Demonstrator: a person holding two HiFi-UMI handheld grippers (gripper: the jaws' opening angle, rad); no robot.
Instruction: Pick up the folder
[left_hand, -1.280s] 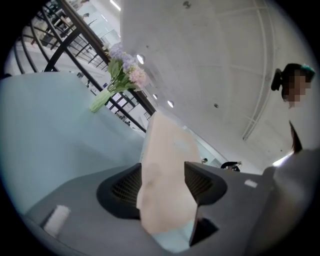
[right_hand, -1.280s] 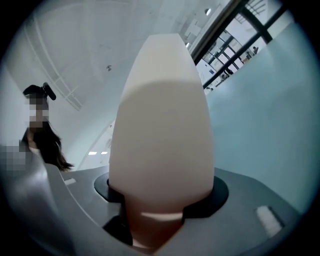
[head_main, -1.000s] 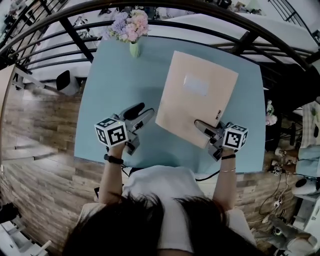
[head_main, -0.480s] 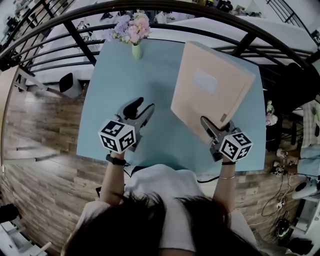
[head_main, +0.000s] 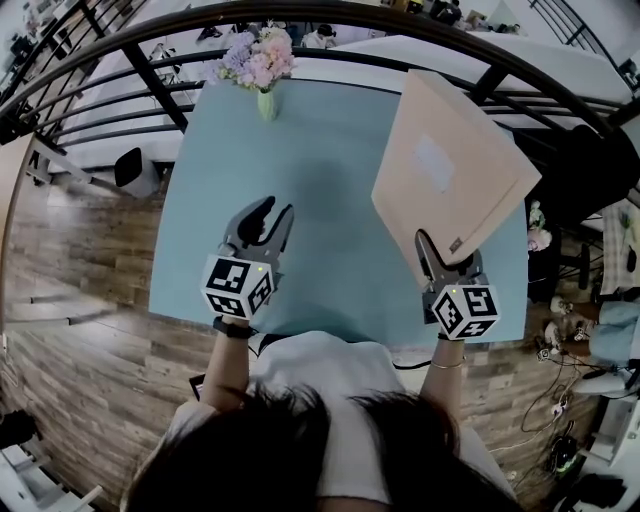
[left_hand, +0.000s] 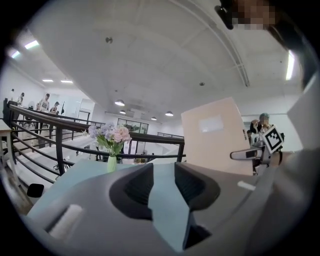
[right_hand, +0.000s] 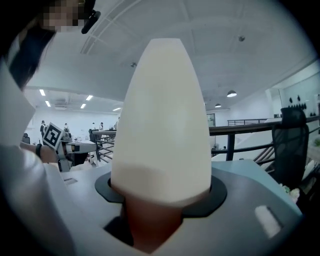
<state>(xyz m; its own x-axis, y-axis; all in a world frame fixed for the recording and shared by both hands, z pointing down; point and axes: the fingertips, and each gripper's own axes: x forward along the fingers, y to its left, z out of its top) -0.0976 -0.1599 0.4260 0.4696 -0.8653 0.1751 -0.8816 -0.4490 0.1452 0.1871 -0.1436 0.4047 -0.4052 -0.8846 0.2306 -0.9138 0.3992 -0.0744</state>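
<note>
My right gripper is clamped on the near edge of the folder, both jaws pressing on it, so the folder hangs tilted in the air over the right side of the light blue table, clear of its top. A pale label sits on its cover. My left gripper hovers over the table's near left part, its jaws about half apart and closing with nothing between them. At the far edge stands a vase of flowers, with a dark railing behind it.
</note>
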